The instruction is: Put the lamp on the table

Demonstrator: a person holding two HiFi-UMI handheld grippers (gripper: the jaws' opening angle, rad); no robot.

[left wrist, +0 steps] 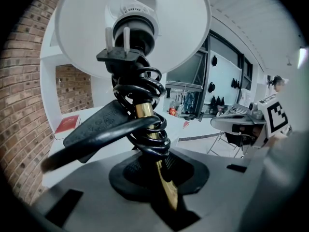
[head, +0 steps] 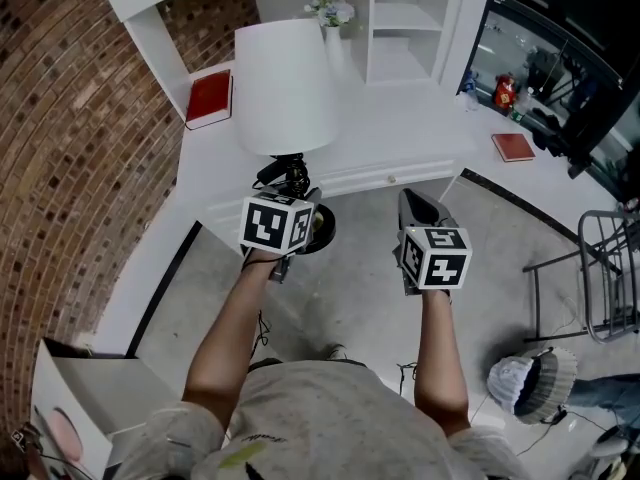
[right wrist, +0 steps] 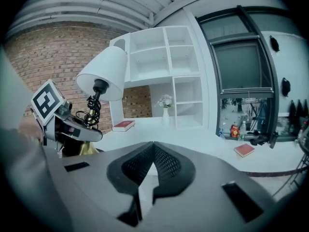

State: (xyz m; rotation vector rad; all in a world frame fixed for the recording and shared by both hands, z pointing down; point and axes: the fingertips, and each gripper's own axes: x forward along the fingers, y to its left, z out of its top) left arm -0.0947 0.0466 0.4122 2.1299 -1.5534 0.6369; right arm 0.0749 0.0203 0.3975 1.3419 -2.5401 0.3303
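Note:
The lamp has a white shade, a brass stem and a black cord coiled round the stem, its plug sticking up under the shade. My left gripper is shut on the stem low down, just above the dark round base. It holds the lamp upright in the air at the front edge of the white table. In the left gripper view the stem runs down between the jaws of the left gripper. My right gripper is shut and empty, right of the lamp; its own view shows the lamp shade at left.
On the table lie a red book at left and another red book at right, with a flower vase by the white shelves. A metal chair stands on the floor at right. Brick wall at left.

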